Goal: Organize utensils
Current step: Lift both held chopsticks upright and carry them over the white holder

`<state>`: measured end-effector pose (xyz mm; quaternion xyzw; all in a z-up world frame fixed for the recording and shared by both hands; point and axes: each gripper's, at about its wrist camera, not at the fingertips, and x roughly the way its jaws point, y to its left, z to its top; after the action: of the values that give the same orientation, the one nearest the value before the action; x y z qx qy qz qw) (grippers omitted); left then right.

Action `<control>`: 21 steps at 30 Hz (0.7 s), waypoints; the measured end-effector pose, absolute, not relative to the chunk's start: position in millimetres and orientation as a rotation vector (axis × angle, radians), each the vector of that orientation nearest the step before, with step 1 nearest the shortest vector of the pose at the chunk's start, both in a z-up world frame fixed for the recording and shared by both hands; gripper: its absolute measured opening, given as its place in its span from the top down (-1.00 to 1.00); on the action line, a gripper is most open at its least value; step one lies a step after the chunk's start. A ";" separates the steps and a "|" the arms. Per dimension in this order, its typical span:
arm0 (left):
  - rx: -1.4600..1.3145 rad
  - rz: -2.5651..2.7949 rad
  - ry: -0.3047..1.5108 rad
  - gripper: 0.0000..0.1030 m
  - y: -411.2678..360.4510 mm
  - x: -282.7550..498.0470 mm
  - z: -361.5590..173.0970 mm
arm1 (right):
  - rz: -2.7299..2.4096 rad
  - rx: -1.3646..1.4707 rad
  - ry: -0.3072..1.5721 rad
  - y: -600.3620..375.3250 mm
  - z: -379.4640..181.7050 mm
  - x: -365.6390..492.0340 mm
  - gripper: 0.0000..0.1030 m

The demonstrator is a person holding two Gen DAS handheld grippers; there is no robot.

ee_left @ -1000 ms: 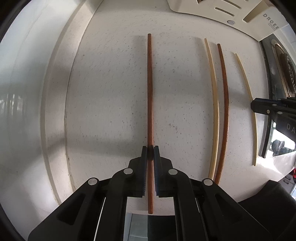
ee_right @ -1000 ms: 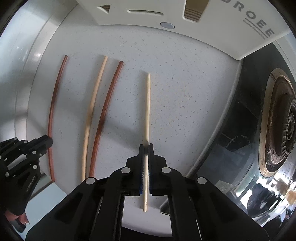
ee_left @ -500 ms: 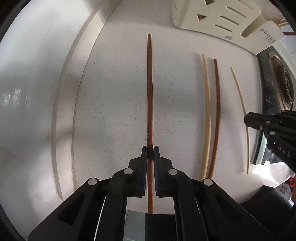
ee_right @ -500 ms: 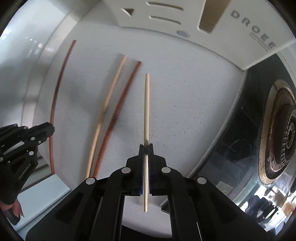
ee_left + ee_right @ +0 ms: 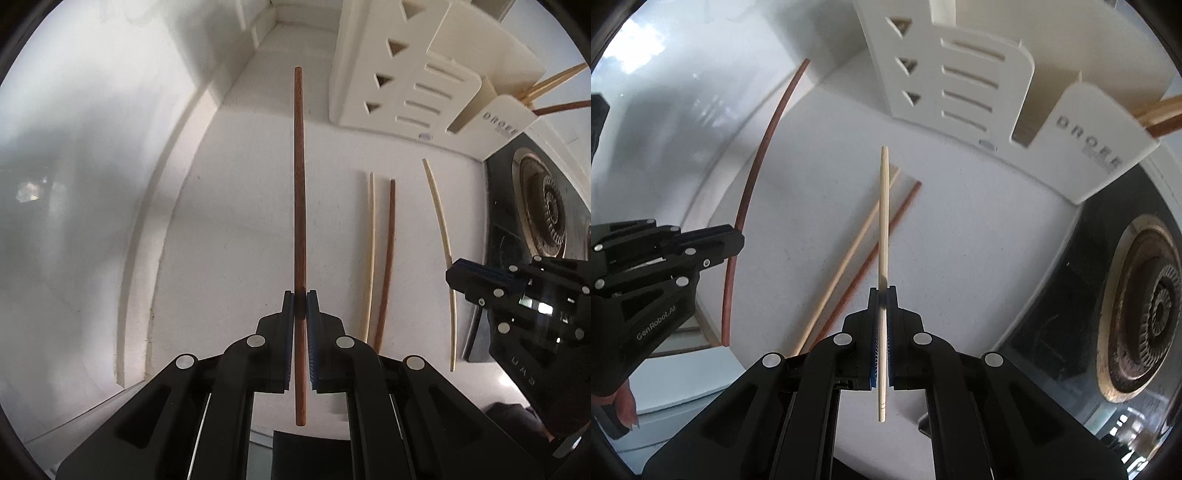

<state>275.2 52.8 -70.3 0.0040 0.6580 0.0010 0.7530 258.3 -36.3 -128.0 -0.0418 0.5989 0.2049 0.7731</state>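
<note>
My left gripper (image 5: 300,295) is shut on a dark brown chopstick (image 5: 298,177) and holds it lifted above the white counter, pointing forward. My right gripper (image 5: 883,291) is shut on a pale bamboo chopstick (image 5: 884,206), also lifted. One pale chopstick (image 5: 370,251) and one brown chopstick (image 5: 386,258) still lie side by side on the counter between the grippers. The cream utensil holder (image 5: 413,81) stands at the back; several chopsticks (image 5: 554,88) stick out of its right compartment. In the left wrist view the right gripper (image 5: 480,280) shows at the right with its pale chopstick (image 5: 439,214).
A black stove top with a gas burner (image 5: 1145,306) lies to the right of the counter. A white wall and backsplash ledge (image 5: 155,221) run along the left. The left gripper (image 5: 701,247) shows at the left of the right wrist view.
Both grippers have lifted their chopsticks off the counter and tilted upward, bringing the utensil holder more fully into view. Two chopsticks stayed on the counter.
</note>
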 end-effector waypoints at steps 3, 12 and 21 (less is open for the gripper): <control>-0.017 0.031 1.392 0.88 61.3 273.4 -55.7 | 0.431 -0.103 1.242 -45.7 -119.9 250.4 0.91; -0.060 0.062 1.252 0.88 59.5 255.2 -34.0 | 0.362 -0.048 1.046 -81.3 -86.6 239.6 0.91; -0.062 0.035 1.157 0.88 45.3 251.9 -19.5 | 0.312 -0.066 0.822 -112.5 -41.8 243.0 0.91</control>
<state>251.9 45.3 -19.5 -0.0292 0.5468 0.0165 0.8366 243.0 -112.5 -41.8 -0.0320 0.3977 0.1508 0.9045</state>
